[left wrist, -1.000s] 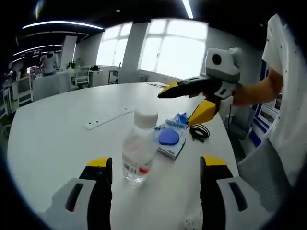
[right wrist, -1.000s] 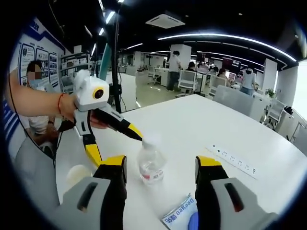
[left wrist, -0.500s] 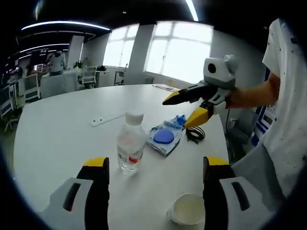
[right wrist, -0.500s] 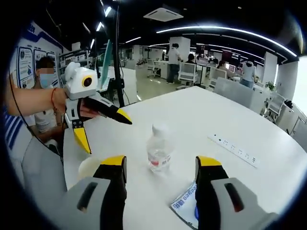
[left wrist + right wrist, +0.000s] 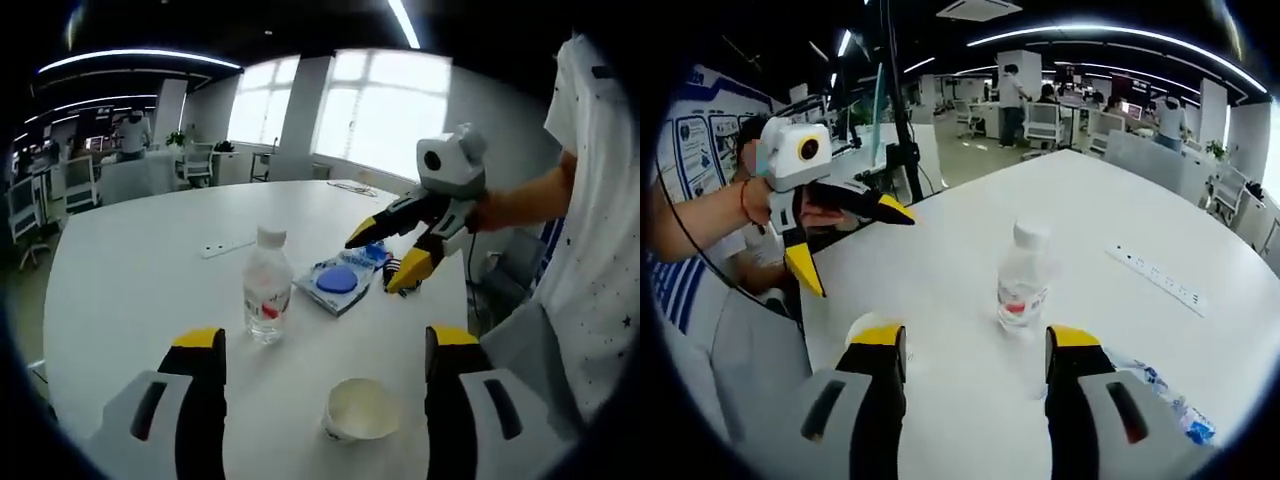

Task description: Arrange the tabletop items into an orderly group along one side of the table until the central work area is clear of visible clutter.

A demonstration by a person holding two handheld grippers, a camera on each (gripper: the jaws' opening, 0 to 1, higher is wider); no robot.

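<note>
Both tools have pulled back from the bottle (image 5: 265, 298); a paper cup (image 5: 361, 409) now shows between my left tool's (image 5: 315, 345) spread, empty jaws. My right tool (image 5: 975, 340) is likewise spread and empty. I note the bottle upright mid-table (image 5: 1110, 190), with the blue packet (image 5: 338, 283) just beside it.

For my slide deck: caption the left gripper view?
Open left gripper faces a paper cup, water bottle and blue packet on a white table.
</note>
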